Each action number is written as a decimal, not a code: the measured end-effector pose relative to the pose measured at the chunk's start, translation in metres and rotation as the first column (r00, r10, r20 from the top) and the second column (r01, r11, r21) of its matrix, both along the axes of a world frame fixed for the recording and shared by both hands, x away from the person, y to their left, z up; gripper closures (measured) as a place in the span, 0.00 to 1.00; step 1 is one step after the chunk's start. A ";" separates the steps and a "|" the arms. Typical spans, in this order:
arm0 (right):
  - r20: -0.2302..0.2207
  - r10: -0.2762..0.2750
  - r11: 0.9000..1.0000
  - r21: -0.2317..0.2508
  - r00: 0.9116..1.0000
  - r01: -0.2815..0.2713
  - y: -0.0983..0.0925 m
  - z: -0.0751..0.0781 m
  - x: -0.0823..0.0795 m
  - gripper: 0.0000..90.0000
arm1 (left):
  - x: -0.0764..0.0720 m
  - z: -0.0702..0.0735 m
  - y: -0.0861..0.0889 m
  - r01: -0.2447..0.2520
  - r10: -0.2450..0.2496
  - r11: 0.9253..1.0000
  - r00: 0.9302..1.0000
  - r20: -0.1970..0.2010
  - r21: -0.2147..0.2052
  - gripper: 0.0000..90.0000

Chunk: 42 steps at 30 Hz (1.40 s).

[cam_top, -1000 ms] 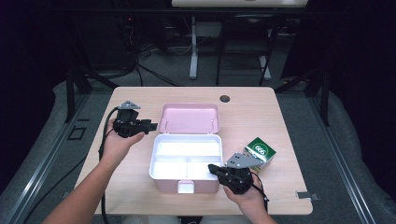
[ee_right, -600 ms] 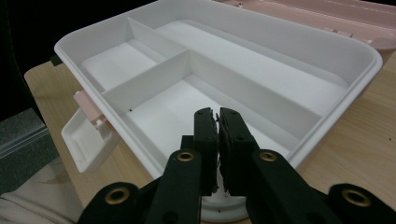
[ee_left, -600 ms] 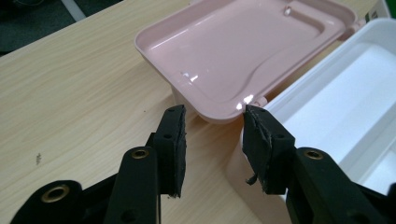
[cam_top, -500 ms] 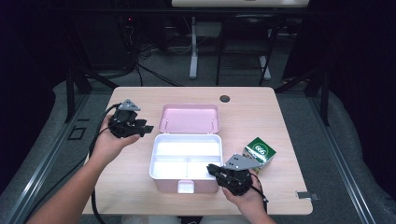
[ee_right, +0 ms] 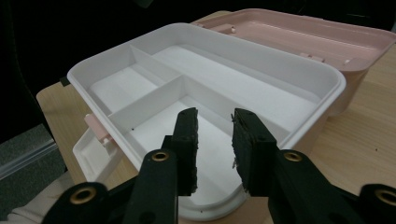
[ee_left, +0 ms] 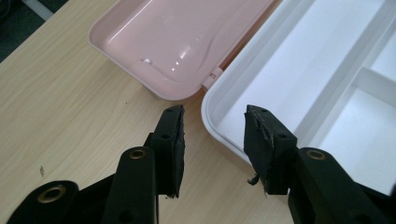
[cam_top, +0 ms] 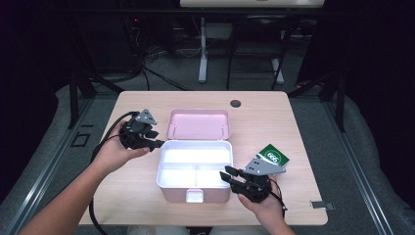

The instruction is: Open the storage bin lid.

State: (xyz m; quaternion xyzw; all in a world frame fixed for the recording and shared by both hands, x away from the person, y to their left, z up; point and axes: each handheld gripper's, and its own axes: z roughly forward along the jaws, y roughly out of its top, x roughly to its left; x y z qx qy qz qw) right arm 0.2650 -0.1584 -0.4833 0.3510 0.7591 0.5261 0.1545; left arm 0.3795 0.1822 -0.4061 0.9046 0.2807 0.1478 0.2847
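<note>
The left gripper (cam_top: 155, 143) was held at the far left corner of the white box (cam_top: 195, 169), its jaws parted moderately and empty; in the left gripper view they straddled the box rim (ee_left: 211, 122), apparently without touching it. Its cable (cam_top: 105, 142) ran down past the forearm and off the bottom edge. The box stood open at the middle of the tabletop (cam_top: 274, 117), its pink lid (cam_top: 198, 124) lying flat behind it; dividers split the white interior into three empty compartments. The right gripper (cam_top: 226, 175) sat at the box's near right corner, jaws narrowly apart and holding nothing. Its grey plate (cam_top: 262, 165) partly covered a green packet (cam_top: 274, 155), the print too small to read. A dark round fitting (cam_top: 236, 103) was set near the far edge. Beyond, the room was dim, with table legs and cables barely distinguishable.
</note>
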 end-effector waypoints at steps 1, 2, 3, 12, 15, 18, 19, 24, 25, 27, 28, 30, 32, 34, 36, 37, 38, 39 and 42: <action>-0.007 0.000 1.000 0.008 1.000 0.000 -0.002 0.001 0.001 0.74 | -0.001 0.001 -0.003 0.020 -0.020 0.999 1.000 -0.001 0.028 0.64; -0.013 -0.002 1.000 0.015 1.000 0.002 -0.003 0.001 0.001 0.72 | -0.001 0.001 -0.004 0.034 -0.034 0.999 0.999 -0.005 0.042 0.64; -0.016 -0.001 1.000 0.018 1.000 0.001 -0.004 0.001 0.002 0.70 | -0.001 0.001 -0.004 0.034 -0.034 0.999 0.999 -0.005 0.042 0.64; -0.016 -0.027 0.999 0.021 1.000 0.028 -0.012 0.001 0.005 0.63 | -0.010 0.007 -0.024 0.120 -0.119 0.986 0.993 -0.012 0.113 0.68; -0.015 -0.044 0.998 0.032 0.999 0.045 -0.018 0.001 0.006 0.61 | -0.013 0.008 -0.029 0.133 -0.133 0.982 0.991 -0.009 0.133 0.70; -0.021 -0.055 0.997 0.045 0.998 0.056 -0.022 0.001 0.007 0.60 | -0.017 0.009 -0.038 0.177 -0.176 0.968 0.984 -0.020 0.176 0.71; -0.024 -0.060 0.997 0.048 0.998 0.061 -0.024 0.001 0.008 0.60 | -0.019 0.009 -0.042 0.190 -0.190 0.964 0.982 -0.022 0.187 0.71; -0.043 -0.069 0.996 0.051 0.997 0.071 -0.028 -0.002 0.011 0.58 | -0.027 0.007 -0.064 0.268 -0.265 0.930 0.963 -0.044 0.250 0.74; -0.047 -0.068 0.996 0.048 0.997 0.071 -0.029 -0.003 0.012 0.57 | -0.028 0.005 -0.073 0.300 -0.297 0.914 0.953 -0.056 0.273 0.75; -0.050 -0.068 0.996 0.047 0.996 0.070 -0.029 -0.003 0.012 0.56 | -0.028 0.004 -0.077 0.317 -0.312 0.903 0.948 -0.065 0.290 0.75; -0.050 -0.069 0.996 0.045 0.996 0.071 -0.030 -0.004 0.013 0.56 | -0.028 0.003 -0.082 0.333 -0.328 0.891 0.942 -0.071 0.309 0.75; -0.053 -0.072 0.996 0.049 0.996 0.075 -0.031 -0.004 0.013 0.56 | -0.027 0.000 -0.093 0.371 -0.358 0.864 0.928 -0.102 0.341 0.78; -0.057 -0.075 0.996 0.053 0.996 0.078 -0.033 -0.005 0.014 0.56 | -0.027 -0.002 -0.100 0.395 -0.377 0.843 0.918 -0.124 0.365 0.80; -0.061 -0.075 0.995 0.058 0.995 0.078 -0.034 -0.005 0.014 0.55 | -0.025 -0.004 -0.107 0.417 -0.394 0.822 0.908 -0.142 0.387 0.81; -0.065 -0.076 0.995 0.061 0.995 0.080 -0.035 -0.005 0.014 0.55 | -0.024 -0.006 -0.113 0.430 -0.402 0.809 0.902 -0.156 0.402 0.82; -0.065 -0.075 0.995 0.061 0.995 0.079 -0.035 -0.006 0.014 0.55 | -0.024 -0.007 -0.115 0.436 -0.406 0.801 0.899 -0.164 0.410 0.83; -0.065 -0.075 0.995 0.063 0.995 0.079 -0.035 -0.006 0.014 0.55 | -0.024 -0.008 -0.118 0.443 -0.411 0.796 0.896 -0.169 0.412 0.83; -0.066 -0.075 0.995 0.064 0.995 0.079 -0.035 -0.006 0.014 0.55 | -0.024 -0.009 -0.120 0.450 -0.416 0.792 0.893 -0.175 0.413 0.84; -0.065 -0.076 0.995 0.066 0.995 0.080 -0.037 -0.006 0.014 0.55 | -0.023 -0.013 -0.126 0.461 -0.424 0.779 0.887 -0.186 0.424 0.85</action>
